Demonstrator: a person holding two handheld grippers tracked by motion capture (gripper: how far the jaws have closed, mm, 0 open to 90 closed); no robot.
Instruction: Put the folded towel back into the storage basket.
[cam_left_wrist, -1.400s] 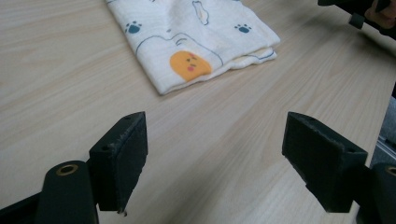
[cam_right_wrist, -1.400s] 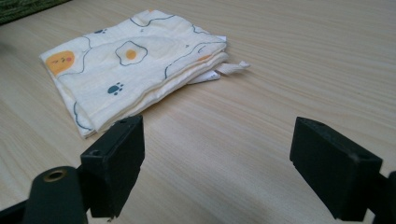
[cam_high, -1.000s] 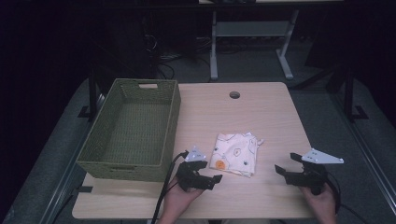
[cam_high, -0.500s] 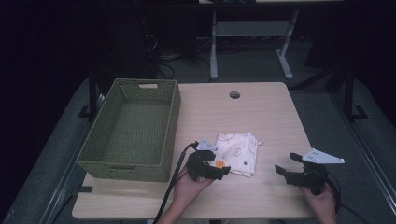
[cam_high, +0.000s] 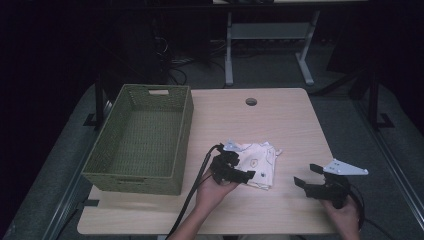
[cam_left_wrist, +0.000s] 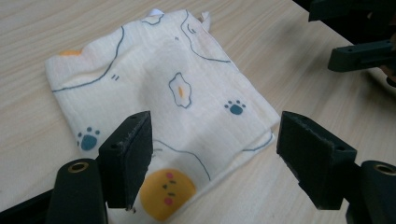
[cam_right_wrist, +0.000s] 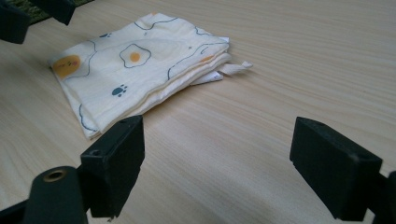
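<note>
Worktop (cam_high: 280, 120) of pale wood grain first, broad and mostly bare, with a round cable hole (cam_high: 251, 101) at its far edge. On its left side stands the deep green woven basket (cam_high: 141, 172), handle slots cut in its end walls, nothing inside that I can make out. Just right of it, near the front, lies the folded cream cloth printed with fried eggs and blue paw prints (cam_left_wrist: 173, 102), flat in several layers, a loose corner poking out at one side.

Now the left tongs (cam_left_wrist: 212, 154): jaws wide, poised low over the cloth's near corner, one jaw above the fabric, the other above bare wood. The right tongs (cam_right_wrist: 243, 161), equally wide, hang over bare wood, apart from the cloth.

Risk, as I judge it: closing here could pinch only the top layer, so the fold peels open on the lift.
</note>
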